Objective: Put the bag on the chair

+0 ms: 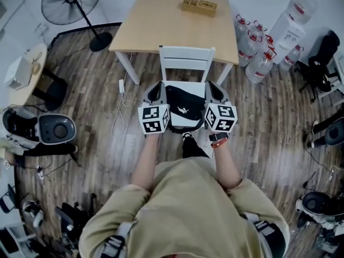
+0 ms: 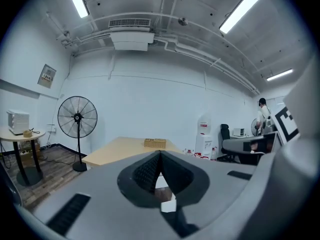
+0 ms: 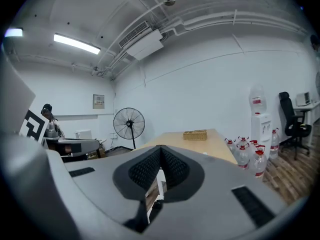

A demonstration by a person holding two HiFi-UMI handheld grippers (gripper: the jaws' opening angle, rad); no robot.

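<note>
Bag (image 1: 185,105), black w/ a small white logo on top, lies on the seat of the white chair (image 1: 186,58), which stands at the near edge of the light wood table (image 1: 161,28); its strap loops down over the seat's front edge. Left gripper (image 2: 160,153) sits just beside the bag's left end, right gripper (image 3: 160,147) just beside its right end. Both have jaws fully together, ribbed pads meeting at the tips, and nothing shows between them in either gripper view, so neither seems to hold the bag. Judging by that, the placing step looks done or v. nearly done: bag appears to rest on the seat by itself, though the head view can't confirm how much of its weight is on the seat. Next move prob. calls for drawing both grippers back towards the person, clear of the strap so it doesn't snag and drag the bag off. Writing: the logo is a small white figure, no readable letters. Marker cubes carry b/w square patterns only. Water dispenser (image 1: 290,23) and big bottles (image 1: 258,63) have red labels/caps, too small to read. Wicker tray (image 1: 199,5) on the table is unmarked.
</note>
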